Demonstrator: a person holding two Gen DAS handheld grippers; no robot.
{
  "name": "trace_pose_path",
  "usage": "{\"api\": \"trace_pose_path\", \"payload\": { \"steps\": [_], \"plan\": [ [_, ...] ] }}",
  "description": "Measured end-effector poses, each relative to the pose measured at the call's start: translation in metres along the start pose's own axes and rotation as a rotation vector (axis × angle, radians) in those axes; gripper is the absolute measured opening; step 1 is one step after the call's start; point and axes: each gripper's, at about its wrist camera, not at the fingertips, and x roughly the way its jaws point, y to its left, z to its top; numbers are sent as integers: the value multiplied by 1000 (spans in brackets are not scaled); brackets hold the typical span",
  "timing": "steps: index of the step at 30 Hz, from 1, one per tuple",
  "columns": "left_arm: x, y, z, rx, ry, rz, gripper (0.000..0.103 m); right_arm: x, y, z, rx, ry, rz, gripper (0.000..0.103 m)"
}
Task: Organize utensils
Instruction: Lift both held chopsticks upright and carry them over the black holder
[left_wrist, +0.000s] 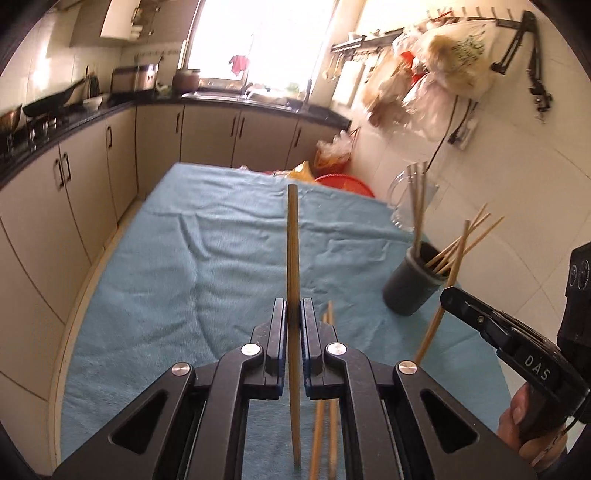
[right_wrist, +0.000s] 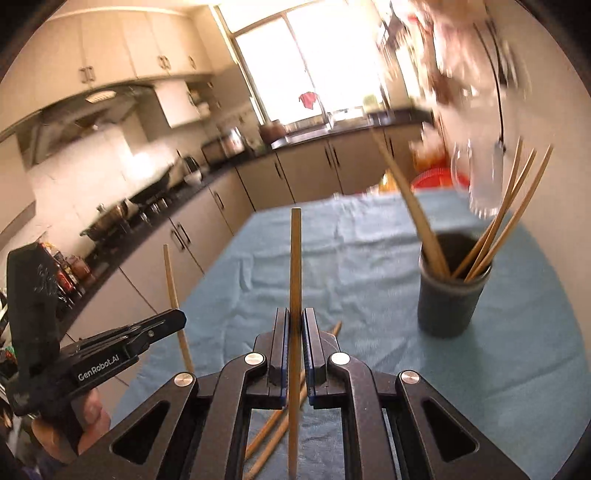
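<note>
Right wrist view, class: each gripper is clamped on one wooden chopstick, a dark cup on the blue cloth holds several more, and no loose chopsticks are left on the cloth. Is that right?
Not quite. Loose chopsticks do lie on the blue cloth, as the right wrist view shows. The rest holds: the right gripper and left gripper each clamp a chopstick, and the dark cup holds several.

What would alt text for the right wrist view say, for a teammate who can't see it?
The right gripper is shut on an upright wooden chopstick above a blue cloth. Ahead to the right stands a dark cup holding several chopsticks; more loose chopsticks lie on the cloth below the fingers. At left, the left gripper holds another chopstick.
</note>
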Motion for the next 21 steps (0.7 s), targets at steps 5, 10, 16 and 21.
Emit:
{"api": "trace_pose_path", "payload": {
  "steps": [5, 10, 16, 21],
  "plan": [
    [-12, -10, 3, 14, -20, 0, 6, -18, 4, 1, -11, -67, -9, 7],
    [-15, -14, 4, 21, -26, 8, 6, -23, -8, 2, 20, -77, 2, 7],
    [-16, -15, 4, 23, -24, 13, 6, -30, -14, 2, 36, -87, 9, 7],
    [-16, -18, 4, 32, -27, 19, 6, -36, -19, 1, 52, -95, 16, 7]
  ]
}}
